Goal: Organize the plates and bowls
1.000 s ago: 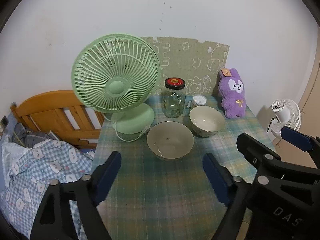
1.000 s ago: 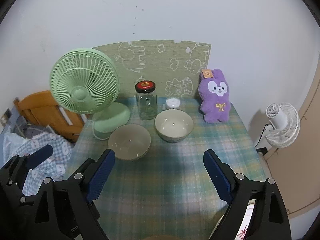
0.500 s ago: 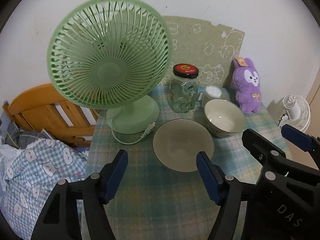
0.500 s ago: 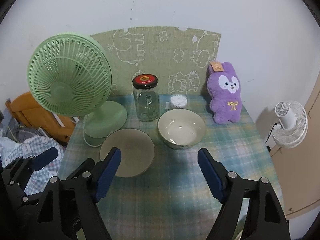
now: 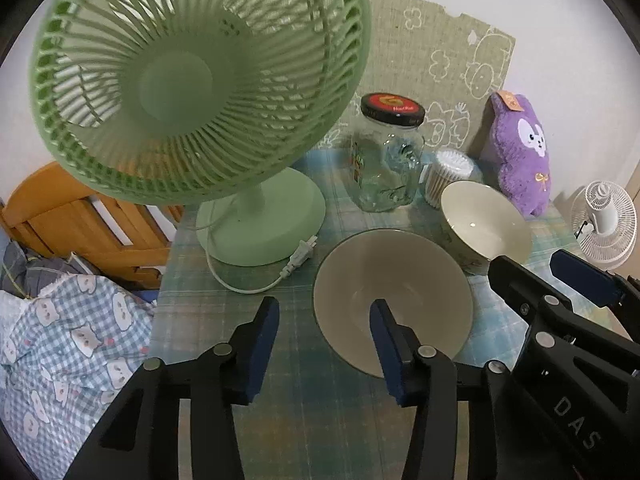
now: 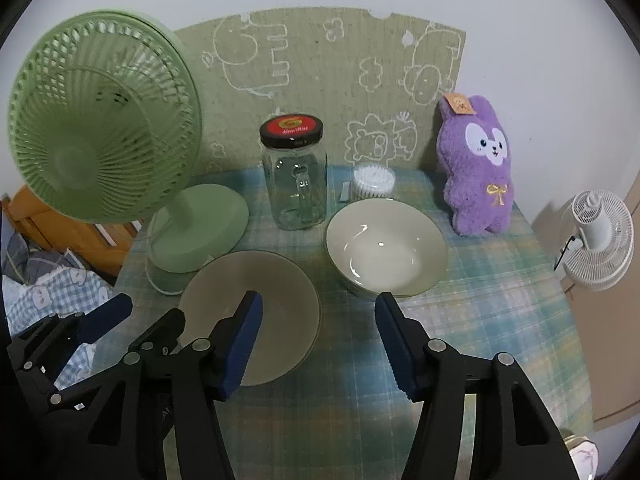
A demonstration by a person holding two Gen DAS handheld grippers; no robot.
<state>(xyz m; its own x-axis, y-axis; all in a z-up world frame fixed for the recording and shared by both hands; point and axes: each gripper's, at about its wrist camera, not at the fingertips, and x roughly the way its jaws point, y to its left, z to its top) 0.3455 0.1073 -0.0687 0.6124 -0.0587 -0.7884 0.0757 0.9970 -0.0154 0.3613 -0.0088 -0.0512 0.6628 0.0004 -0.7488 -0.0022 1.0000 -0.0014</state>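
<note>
**Hovering over two bowls on the plaid table**

Hanging low in the left wrist view, the left gripper [image 5: 324,320] is spreading its blue-padded fingers moderately wide, holding nothing; its right pad is showing in front of the grey bowl [image 5: 394,300] at lower centre, while the left pad is lying over bare cloth outside the rim. Whether the pad is touching the bowl cannot be told. In the right wrist view, the right gripper [image 6: 318,320] is sitting at the bottom centre, also parted wide and empty, with its left pad overlapping the grey bowl [image 6: 248,300] and its right pad just below the white bowl [image 6: 386,250].

The white bowl [image 5: 486,222] is resting just right of and behind the grey one, their rims close together. Both are sitting on the plaid tablecloth [image 6: 480,320]. A green fan [image 5: 196,80] is filling the upper left, a glass jar [image 6: 294,176] is standing at centre, and a purple plush rabbit [image 6: 476,164] is leaning at the right.
</note>
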